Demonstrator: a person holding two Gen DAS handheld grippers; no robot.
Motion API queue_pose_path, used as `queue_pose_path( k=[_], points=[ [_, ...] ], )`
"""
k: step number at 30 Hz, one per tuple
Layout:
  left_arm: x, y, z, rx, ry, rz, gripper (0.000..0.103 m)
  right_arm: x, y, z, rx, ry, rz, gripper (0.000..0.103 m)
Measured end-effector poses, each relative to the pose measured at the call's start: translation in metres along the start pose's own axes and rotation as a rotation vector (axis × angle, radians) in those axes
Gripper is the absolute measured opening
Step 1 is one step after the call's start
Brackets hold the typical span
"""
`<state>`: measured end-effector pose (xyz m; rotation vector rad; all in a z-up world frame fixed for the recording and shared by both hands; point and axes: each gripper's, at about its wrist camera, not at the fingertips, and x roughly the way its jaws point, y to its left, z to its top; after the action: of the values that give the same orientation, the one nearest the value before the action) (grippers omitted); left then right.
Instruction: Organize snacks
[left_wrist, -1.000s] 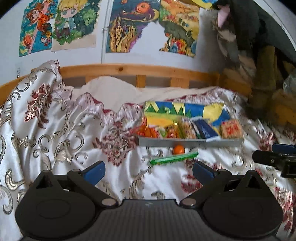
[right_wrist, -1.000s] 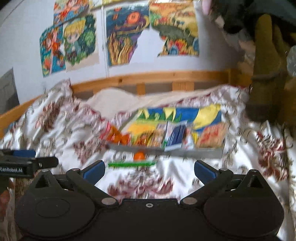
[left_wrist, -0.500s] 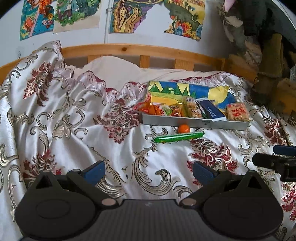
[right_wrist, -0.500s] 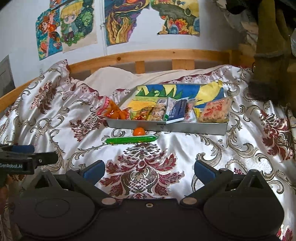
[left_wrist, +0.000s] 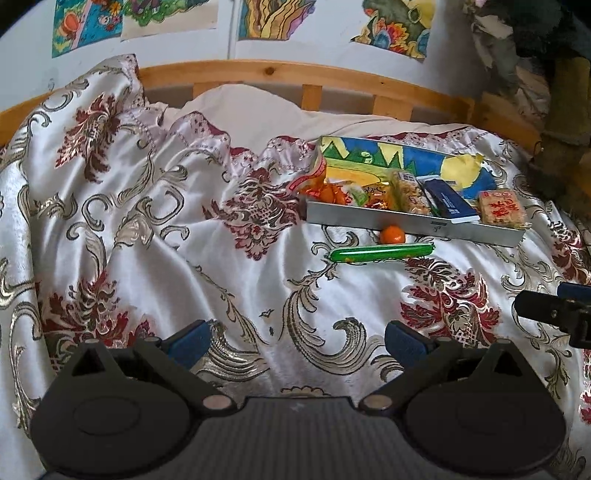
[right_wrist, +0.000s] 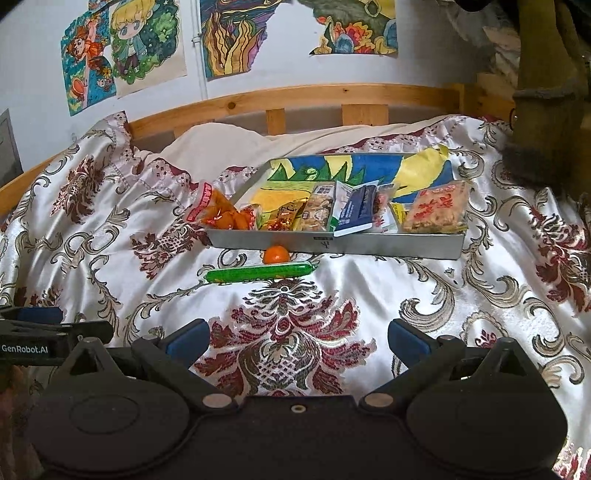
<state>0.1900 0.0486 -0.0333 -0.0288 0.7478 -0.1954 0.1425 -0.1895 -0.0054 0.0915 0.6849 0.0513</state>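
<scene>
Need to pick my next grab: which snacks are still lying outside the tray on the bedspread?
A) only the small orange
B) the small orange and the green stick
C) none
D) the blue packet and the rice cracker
B: the small orange and the green stick lie on the bedspread in front of the tray.

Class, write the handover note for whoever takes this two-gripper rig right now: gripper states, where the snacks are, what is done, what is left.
Left gripper: open, empty, above the bedspread.
Right gripper: open, empty, likewise.
Done: several snack packets lie in the grey tray; the orange bag hangs over its left end.
Left: the small orange and the green stick lie on the bedspread in front of the tray, probably next to go in.
</scene>
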Motion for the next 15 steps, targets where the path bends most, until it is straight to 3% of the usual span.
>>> queue_pose_path(
  k=[8, 15],
  points=[
    [0.006, 0.003, 0.005, 0.002, -0.062, 0.008, 0.103, 0.013, -0.002, 0.007, -0.007, -0.003, 0.004, 0.102],
    [0.014, 0.006, 0.002, -0.010, -0.054, -0.010, 0.102, 0.026, -0.012, 0.016, -0.035, -0.028, 0.050, 0.102]
  ],
)
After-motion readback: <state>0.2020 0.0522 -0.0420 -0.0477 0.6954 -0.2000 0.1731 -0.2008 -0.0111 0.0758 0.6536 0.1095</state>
